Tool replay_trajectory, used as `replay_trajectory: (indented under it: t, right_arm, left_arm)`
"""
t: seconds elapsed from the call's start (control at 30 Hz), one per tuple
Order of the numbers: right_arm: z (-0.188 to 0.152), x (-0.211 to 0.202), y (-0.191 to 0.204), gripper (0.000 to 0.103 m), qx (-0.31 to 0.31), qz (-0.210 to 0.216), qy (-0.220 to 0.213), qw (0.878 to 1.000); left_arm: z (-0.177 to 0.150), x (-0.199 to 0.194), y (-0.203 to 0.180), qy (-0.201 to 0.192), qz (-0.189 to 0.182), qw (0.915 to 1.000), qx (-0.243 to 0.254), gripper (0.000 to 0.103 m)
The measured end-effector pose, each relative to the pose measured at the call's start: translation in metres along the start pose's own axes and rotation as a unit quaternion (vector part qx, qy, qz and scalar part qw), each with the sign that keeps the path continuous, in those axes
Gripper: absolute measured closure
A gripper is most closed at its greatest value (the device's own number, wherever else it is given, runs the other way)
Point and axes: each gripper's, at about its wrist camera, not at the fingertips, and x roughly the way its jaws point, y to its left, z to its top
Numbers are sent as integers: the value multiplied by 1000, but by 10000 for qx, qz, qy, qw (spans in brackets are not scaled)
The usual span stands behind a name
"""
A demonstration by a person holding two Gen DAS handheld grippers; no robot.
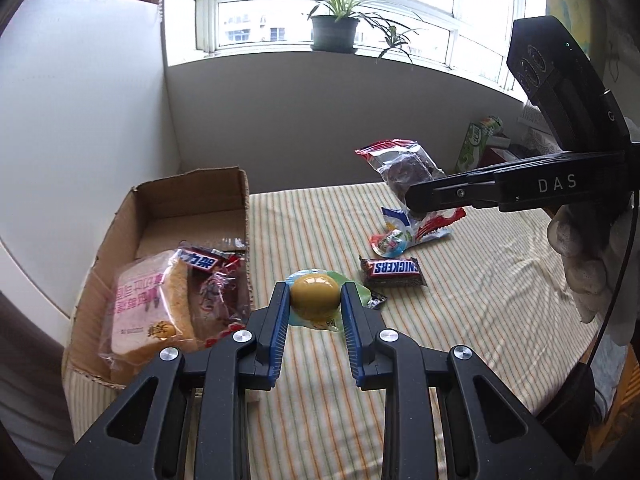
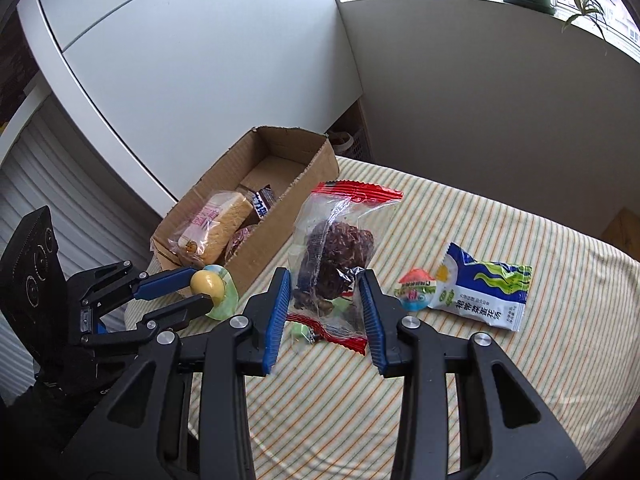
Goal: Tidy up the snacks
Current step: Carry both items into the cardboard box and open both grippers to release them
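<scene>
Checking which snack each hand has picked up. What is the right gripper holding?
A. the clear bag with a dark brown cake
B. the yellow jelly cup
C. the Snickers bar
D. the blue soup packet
A: the right gripper is shut on the clear bag with the dark cake, lifted off the cloth; the jelly cup sits in the left gripper, and the Snickers bar and soup packet lie on the striped cloth.

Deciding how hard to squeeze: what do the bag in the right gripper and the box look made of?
Snack bag: thin glossy clear plastic film with red crimped ends; the dark contents show through and it creases, so probably soft. Box: plain brown corrugated cardboard, matte, with ragged torn edges.
</scene>
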Motion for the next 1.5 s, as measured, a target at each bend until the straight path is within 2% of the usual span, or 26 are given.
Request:
replay_trajectory:
  t: [0.27, 0.73, 0.97, 1.23, 1.33, 1.43, 1.5]
  right_arm:
    - [36, 28, 36, 66, -323, 165, 102, 9993]
    - [72, 90, 64, 66, -477, 234, 337, 9980]
    - [81, 120, 65, 66, -460, 237, 485, 9975]
    - [85, 133, 68, 65, -521, 175, 543, 9970]
    - [86, 137, 71, 61, -523, 135, 531, 9971]
    - [86, 134, 72, 48, -519, 110, 484, 9974]
    - [87, 132, 71, 48, -533, 82, 466, 9975]
  left_arm:
    - [15, -1, 43, -72, 347, 9993, -131, 79]
    - [32, 22, 107, 19, 779, 9955, -546, 79]
    - [35, 38, 125, 124, 847, 9939, -693, 79]
    - [35, 46, 134, 183, 924, 9928, -743, 79]
    - [35, 48, 137, 186, 973, 9921, -773, 77]
    - [35, 47, 141, 184, 1008, 9909, -871, 64]
    - [35, 44, 142, 153, 1007, 9908, -894, 64]
